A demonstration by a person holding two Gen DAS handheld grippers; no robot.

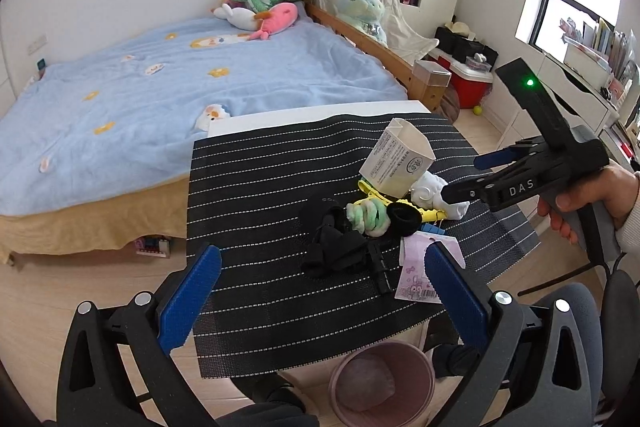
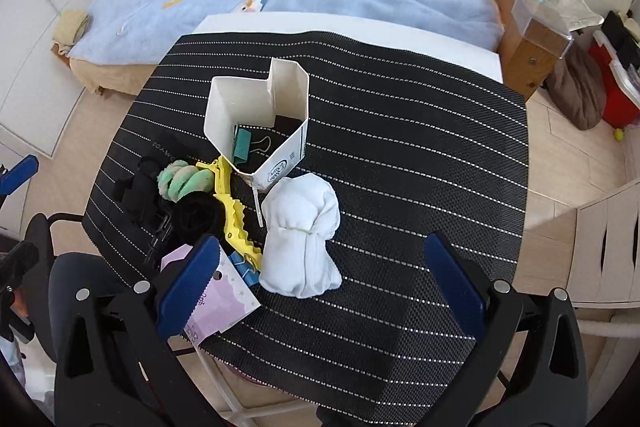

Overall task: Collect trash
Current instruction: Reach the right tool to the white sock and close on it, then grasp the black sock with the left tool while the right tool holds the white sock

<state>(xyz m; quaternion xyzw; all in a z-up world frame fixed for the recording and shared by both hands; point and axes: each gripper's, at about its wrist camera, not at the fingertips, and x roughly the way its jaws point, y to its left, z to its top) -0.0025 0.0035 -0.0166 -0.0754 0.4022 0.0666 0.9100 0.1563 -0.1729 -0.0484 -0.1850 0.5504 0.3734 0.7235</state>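
Overhead, the right hand-held gripper (image 2: 320,283) is held open above the white cloth bundle (image 2: 300,239), evidently for grasping; the left hand-held gripper (image 1: 320,291) is also open, above the pink bin (image 1: 380,383).

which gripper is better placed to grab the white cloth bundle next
Right, probably. The right gripper is open with the white cloth bundle directly ahead between its fingers. The left gripper, also open, faces the black clutter, farther from the bundle.
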